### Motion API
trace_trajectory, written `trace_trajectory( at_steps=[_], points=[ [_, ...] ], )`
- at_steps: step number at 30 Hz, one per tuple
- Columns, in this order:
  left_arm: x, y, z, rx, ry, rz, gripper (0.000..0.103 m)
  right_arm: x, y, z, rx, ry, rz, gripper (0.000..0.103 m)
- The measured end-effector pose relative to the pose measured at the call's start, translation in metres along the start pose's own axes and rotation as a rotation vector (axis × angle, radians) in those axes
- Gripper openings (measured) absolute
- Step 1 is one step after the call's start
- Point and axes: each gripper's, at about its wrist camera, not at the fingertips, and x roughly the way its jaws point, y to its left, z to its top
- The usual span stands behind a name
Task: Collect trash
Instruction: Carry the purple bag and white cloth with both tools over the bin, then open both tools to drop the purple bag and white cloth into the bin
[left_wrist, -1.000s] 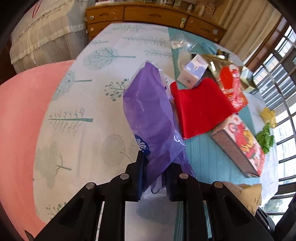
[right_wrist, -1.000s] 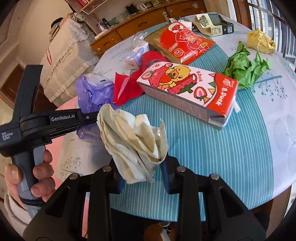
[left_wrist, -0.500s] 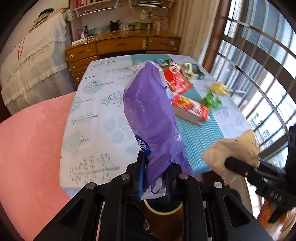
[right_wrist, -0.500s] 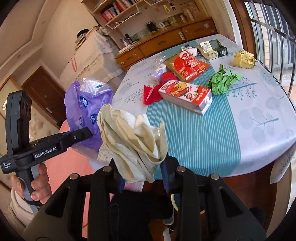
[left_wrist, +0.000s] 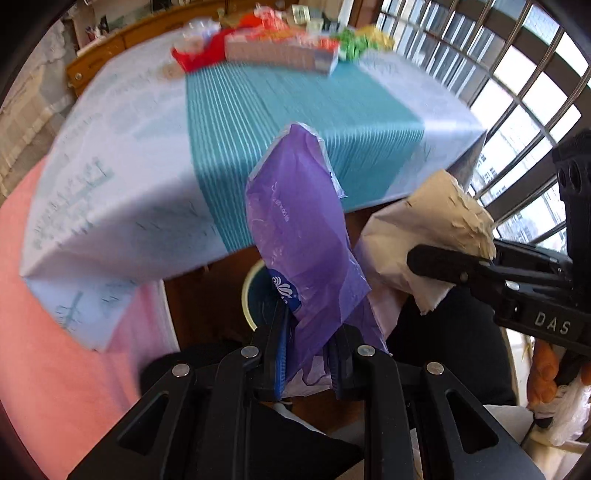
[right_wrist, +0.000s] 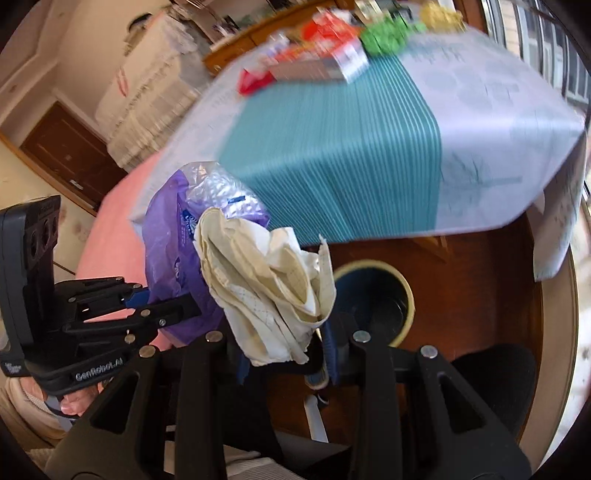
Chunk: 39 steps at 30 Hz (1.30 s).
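Note:
My left gripper (left_wrist: 306, 354) is shut on a purple plastic wrapper (left_wrist: 299, 236) that stands up between its fingers. The same wrapper (right_wrist: 170, 251) shows at the left of the right wrist view. My right gripper (right_wrist: 284, 350) is shut on a crumpled cream paper wad (right_wrist: 266, 288), seen from the side as the paper wad (left_wrist: 432, 236) in the left wrist view. Both grippers hang past the table's near edge, above the floor. A round bin with a cream rim (right_wrist: 402, 291) stands on the floor just beyond them; the bin (left_wrist: 255, 295) is partly hidden behind the purple wrapper.
The table (left_wrist: 295, 122) carries a white cloth with a teal striped runner. At its far end lie a red carton (right_wrist: 321, 62), red paper (left_wrist: 199, 55), green paper (right_wrist: 384, 37) and yellow paper (right_wrist: 439, 13). Pink fabric (left_wrist: 40, 332) spreads at the left. Barred windows stand at the right.
Both grippers have pulled back from over the table to beyond its near edge and tipped downward. The floor bin has come into view under them. Each still holds its piece.

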Motion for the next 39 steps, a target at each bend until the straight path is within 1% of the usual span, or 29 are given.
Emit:
trace_trajectory(
  at_steps=[4,7,10,13,16,17,19,22,24,25,27,29,30,31,32,34,36,37,38,39],
  points=[
    [0.048,-0.002,-0.008,0.022,0.047,0.023,0.018,0.043,-0.020,-0.007,0.017,0.069,-0.074,0.028],
    [0.083,0.001,-0.010,0.003,0.074,0.029,0.018,0.084,-0.044,-0.014,0.045,0.105,-0.131,0.028],
    [0.114,0.000,-0.010,0.021,0.077,0.041,0.018,0.118,-0.069,-0.020,0.085,0.115,-0.151,0.028],
    [0.151,0.002,-0.013,0.033,0.100,0.072,0.018,0.149,-0.089,-0.027,0.057,0.106,-0.187,0.029],
    [0.190,0.006,-0.018,0.010,0.148,0.105,0.018,0.178,-0.116,-0.037,0.093,0.123,-0.209,0.029],
    [0.203,0.007,-0.020,-0.005,0.166,0.104,0.018,0.186,-0.125,-0.039,0.113,0.131,-0.214,0.029],
    [0.228,0.003,-0.018,-0.033,0.180,0.113,0.018,0.201,-0.142,-0.046,0.159,0.154,-0.211,0.029],
    [0.248,-0.003,-0.022,-0.033,0.182,0.131,0.018,0.220,-0.157,-0.048,0.193,0.202,-0.204,0.029],
    [0.253,-0.004,-0.024,-0.008,0.196,0.138,0.018,0.228,-0.158,-0.047,0.178,0.210,-0.213,0.030],
    [0.259,-0.001,-0.019,-0.003,0.197,0.138,0.019,0.231,-0.160,-0.044,0.172,0.213,-0.216,0.031],
    [0.267,-0.007,-0.016,-0.007,0.200,0.128,0.019,0.241,-0.158,-0.048,0.176,0.227,-0.227,0.032],
    [0.273,-0.008,-0.016,-0.021,0.220,0.123,0.023,0.248,-0.158,-0.050,0.188,0.239,-0.236,0.036],
    [0.277,-0.008,-0.014,-0.025,0.229,0.124,0.025,0.252,-0.157,-0.049,0.189,0.242,-0.247,0.040],
    [0.279,-0.007,-0.015,-0.033,0.237,0.124,0.032,0.252,-0.159,-0.049,0.187,0.239,-0.250,0.043],
    [0.281,-0.004,-0.014,-0.045,0.245,0.121,0.041,0.261,-0.157,-0.044,0.184,0.235,-0.252,0.045],
    [0.281,0.002,-0.011,-0.066,0.243,0.111,0.048,0.265,-0.153,-0.045,0.167,0.236,-0.263,0.059],
    [0.278,0.004,-0.008,-0.075,0.227,0.117,0.057,0.267,-0.147,-0.048,0.154,0.241,-0.263,0.064],
    [0.278,0.004,-0.009,-0.077,0.220,0.124,0.065,0.268,-0.143,-0.052,0.148,0.242,-0.264,0.065],
    [0.279,0.004,-0.008,-0.079,0.214,0.132,0.075,0.268,-0.144,-0.050,0.152,0.236,-0.260,0.066],
    [0.277,0.003,-0.009,-0.083,0.210,0.135,0.081,0.268,-0.143,-0.050,0.152,0.236,-0.262,0.068]
  ],
)
